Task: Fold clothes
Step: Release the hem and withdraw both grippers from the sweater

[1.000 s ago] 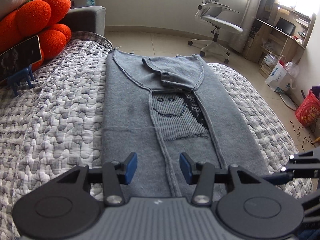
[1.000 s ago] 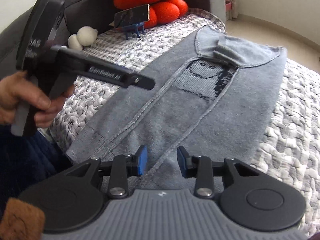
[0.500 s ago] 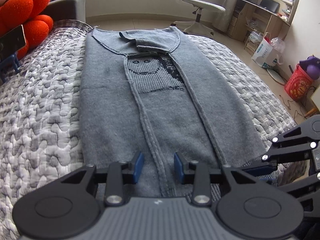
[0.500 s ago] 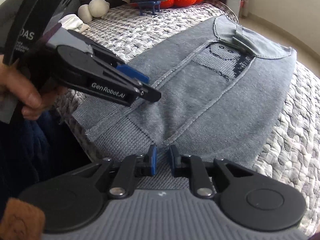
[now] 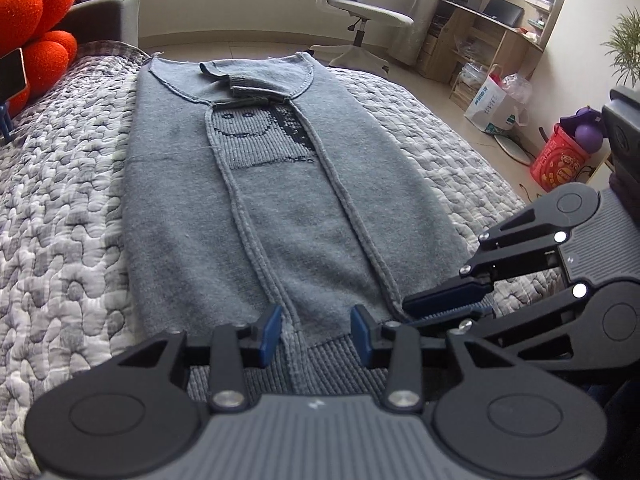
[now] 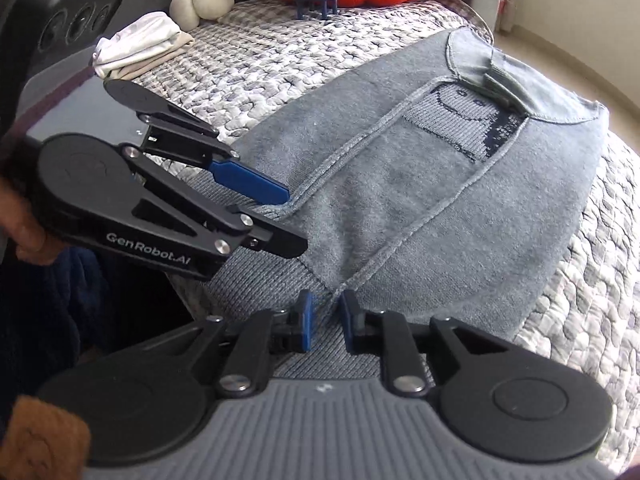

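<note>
My left hand-held gripper (image 5: 314,330) has dropped to the ribbed hem (image 5: 320,364) of the grey sweater (image 5: 280,208) over the last second. Its jaws stand apart, straddling the left folded-in seam at the hem, and clench nothing. My right hand-held gripper (image 6: 325,312) has come down to the same hem and narrowed its jaws. They now sit close on either side of the right seam, with a small gap still showing. I cannot tell whether they pinch the knit yet.

Beyond the hem, the sweater lies flat along the bed (image 5: 60,240) with both sides folded in toward the smiley face (image 5: 244,128) and a sleeve crossing below the collar. I judge that both grippers at the hem set up lifting it toward the collar for the next fold.
</note>
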{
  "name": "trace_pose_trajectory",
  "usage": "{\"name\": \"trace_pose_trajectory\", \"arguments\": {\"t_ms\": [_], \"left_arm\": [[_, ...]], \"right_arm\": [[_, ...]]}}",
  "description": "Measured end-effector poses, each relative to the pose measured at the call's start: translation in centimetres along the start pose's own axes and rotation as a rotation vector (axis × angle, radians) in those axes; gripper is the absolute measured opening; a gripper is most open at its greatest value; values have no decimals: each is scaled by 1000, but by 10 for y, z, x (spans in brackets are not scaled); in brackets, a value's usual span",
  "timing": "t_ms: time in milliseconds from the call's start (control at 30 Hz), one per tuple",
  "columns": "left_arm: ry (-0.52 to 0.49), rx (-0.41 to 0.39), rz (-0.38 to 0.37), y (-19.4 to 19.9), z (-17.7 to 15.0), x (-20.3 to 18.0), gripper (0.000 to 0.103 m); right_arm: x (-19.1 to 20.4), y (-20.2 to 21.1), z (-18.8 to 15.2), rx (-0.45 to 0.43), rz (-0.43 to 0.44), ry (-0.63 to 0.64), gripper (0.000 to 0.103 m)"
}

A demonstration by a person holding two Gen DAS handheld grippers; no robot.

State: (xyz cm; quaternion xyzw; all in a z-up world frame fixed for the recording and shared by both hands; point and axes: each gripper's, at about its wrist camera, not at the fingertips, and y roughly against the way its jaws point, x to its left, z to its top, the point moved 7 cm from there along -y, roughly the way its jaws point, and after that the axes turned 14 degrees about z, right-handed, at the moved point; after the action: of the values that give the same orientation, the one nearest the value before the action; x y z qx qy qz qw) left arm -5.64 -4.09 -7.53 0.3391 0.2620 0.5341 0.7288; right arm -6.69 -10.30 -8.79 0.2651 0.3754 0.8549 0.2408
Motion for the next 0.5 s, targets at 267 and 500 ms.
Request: {"name": "trace_pose_trajectory", "arguments": {"t_ms": [267, 500], "left_arm": [[52, 8, 42, -4, 5, 15, 38], [73, 9, 86, -8, 7, 23, 38]], "right_arm": [[-10, 10, 2, -20, -19, -42, 21], [-15, 10, 1, -14, -46, -56, 21]]}}
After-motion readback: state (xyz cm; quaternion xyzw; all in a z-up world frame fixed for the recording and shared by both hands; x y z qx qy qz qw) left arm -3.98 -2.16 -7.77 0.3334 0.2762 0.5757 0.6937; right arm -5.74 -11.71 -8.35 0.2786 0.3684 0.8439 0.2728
